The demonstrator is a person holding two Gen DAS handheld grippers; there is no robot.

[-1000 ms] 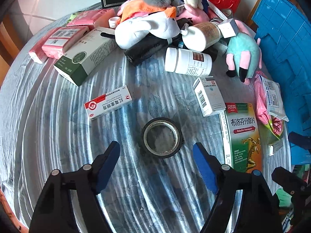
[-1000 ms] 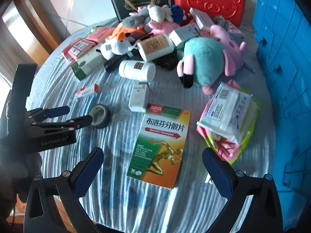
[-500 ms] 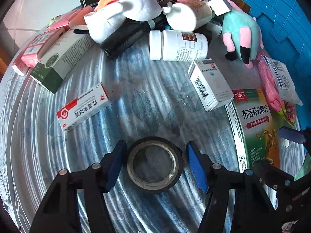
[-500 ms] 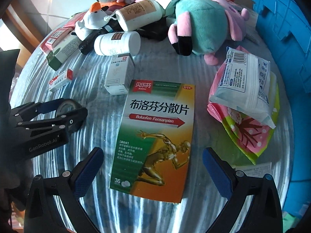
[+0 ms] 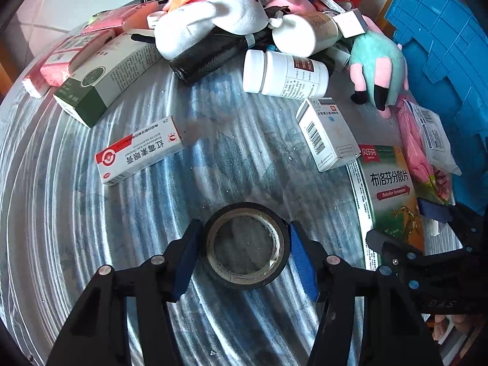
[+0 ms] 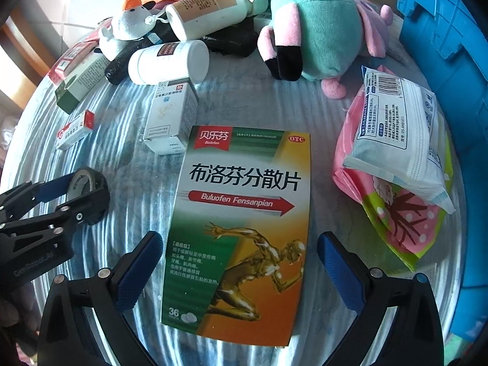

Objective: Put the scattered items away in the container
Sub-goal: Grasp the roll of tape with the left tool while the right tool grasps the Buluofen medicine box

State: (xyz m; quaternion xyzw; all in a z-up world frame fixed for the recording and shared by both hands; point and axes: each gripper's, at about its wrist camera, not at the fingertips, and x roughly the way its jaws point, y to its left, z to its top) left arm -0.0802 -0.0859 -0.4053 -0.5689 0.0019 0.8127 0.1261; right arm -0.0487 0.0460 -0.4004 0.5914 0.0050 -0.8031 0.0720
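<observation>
Tape is the big news: the left gripper [image 5: 244,245] has moved in around the black tape roll [image 5: 245,245], and its blue pads [image 5: 186,254] that stood wide a moment ago now press on both sides of the roll, low in the middle of the left view. So the grab looks done, and lifting it to the container looks like the next step.

In the right view the right gripper [image 6: 236,267] has dropped closer to the big green and orange pill box [image 6: 241,231]. Its jaws are wide open on either side of the box and do not touch it yet. It holds nothing.

The blue container [image 6: 442,48] stands along the right edge of both views, just beside the table. No scattered thing can be seen inside it from here.

The table [image 5: 61,213] has a shiny striped blue and white cover. A white bottle [image 5: 285,73], small boxes and soft toys are piled at the top of the frame. Pale floor tiles show in the upper left corner.
</observation>
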